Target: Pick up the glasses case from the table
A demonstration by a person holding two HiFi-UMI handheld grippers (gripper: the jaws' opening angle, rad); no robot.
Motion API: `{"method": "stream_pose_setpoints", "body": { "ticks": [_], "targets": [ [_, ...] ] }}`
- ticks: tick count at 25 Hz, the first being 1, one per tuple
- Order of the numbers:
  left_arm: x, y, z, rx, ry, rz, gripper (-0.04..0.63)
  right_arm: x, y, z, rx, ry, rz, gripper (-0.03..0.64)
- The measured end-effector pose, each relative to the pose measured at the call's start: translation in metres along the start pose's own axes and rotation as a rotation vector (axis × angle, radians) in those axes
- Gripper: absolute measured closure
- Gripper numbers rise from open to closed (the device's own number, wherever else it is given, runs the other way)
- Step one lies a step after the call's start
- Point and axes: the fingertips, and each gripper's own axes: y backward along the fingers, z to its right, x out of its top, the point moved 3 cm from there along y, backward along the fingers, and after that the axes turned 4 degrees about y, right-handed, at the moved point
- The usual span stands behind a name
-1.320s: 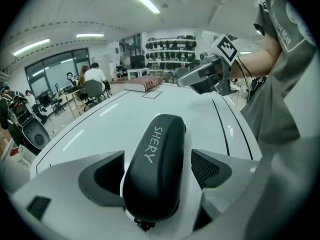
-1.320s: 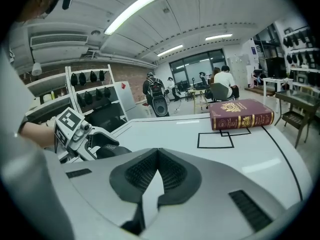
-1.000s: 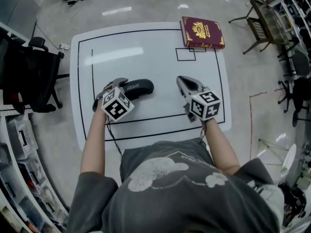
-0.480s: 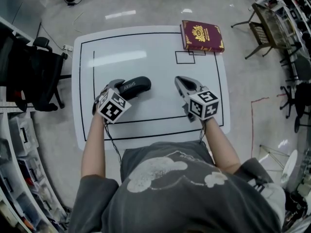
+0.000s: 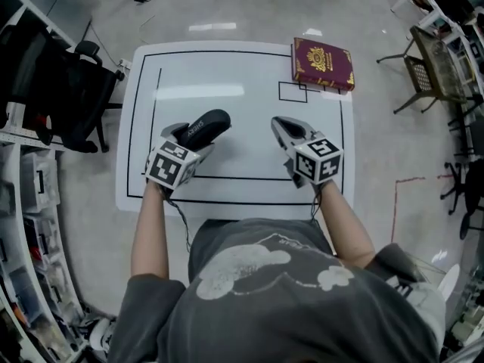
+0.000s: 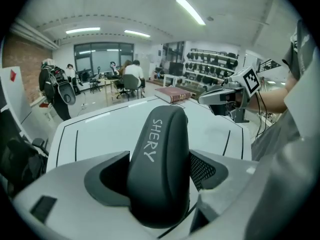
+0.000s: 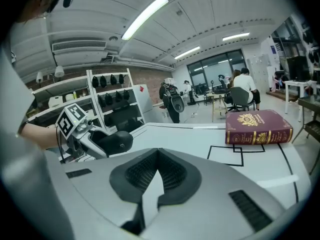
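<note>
The black glasses case (image 5: 207,124), lettered SHERY, sits lengthwise between the jaws of my left gripper (image 5: 185,134). The jaws have just closed a little further and both pads press its sides. In the left gripper view the case (image 6: 160,154) fills the gap of the left gripper (image 6: 161,173) and stands clear above the white table (image 6: 100,126). My right gripper (image 5: 281,125) hovers over the table's right half, shut and empty. In the right gripper view the right gripper (image 7: 155,156) has its pads together, and the case (image 7: 115,141) is seen at left.
A maroon book (image 5: 323,64) lies at the table's far right corner beside a small taped square (image 5: 292,91). Black tape lines frame the table (image 5: 227,74). A black office chair (image 5: 72,100) stands off the left edge, another chair (image 5: 431,70) at the right.
The left gripper has risen and rolled with the case in it, so the case now tilts up off the table. The right gripper has stayed put.
</note>
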Motion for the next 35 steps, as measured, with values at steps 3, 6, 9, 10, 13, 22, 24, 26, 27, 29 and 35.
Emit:
{"method": "stream_pose_setpoints", "body": {
  "ticks": [3,6,9,10,13,22,24,26,27,29,35],
  "targets": [
    [-0.005,0.012,0.016,0.055,0.039,0.031,0.242,0.001,0.007,-0.005,0.052,0.030,0.000,0.617],
    [-0.014,0.021,0.035,0.098,0.091,0.051,0.242,-0.001,0.015,-0.009,0.101,0.053,0.005,0.617],
    [-0.021,0.029,0.056,0.125,0.151,0.080,0.242,-0.005,0.026,-0.010,0.134,0.062,0.011,0.618],
    [-0.023,0.031,0.064,0.131,0.168,0.091,0.242,-0.006,0.030,-0.011,0.145,0.064,0.013,0.618],
    [-0.030,0.036,0.085,0.156,0.209,0.113,0.242,-0.012,0.041,-0.014,0.185,0.077,0.015,0.618],
    [-0.053,0.047,0.148,0.239,0.337,0.179,0.242,-0.033,0.078,-0.012,0.227,0.159,0.008,0.618],
    [-0.060,0.048,0.162,0.256,0.364,0.192,0.242,-0.037,0.087,-0.013,0.246,0.166,0.009,0.618],
    [-0.067,0.051,0.175,0.281,0.391,0.200,0.242,-0.040,0.094,-0.017,0.271,0.182,0.017,0.618],
    [-0.071,0.051,0.181,0.292,0.402,0.202,0.242,-0.042,0.096,-0.020,0.284,0.192,0.020,0.618],
    [-0.079,0.051,0.195,0.301,0.425,0.207,0.242,-0.049,0.100,-0.023,0.306,0.203,0.015,0.618],
    [-0.102,0.064,0.224,0.317,0.491,0.207,0.242,-0.070,0.114,-0.039,0.361,0.195,-0.022,0.618]
  ]
}}
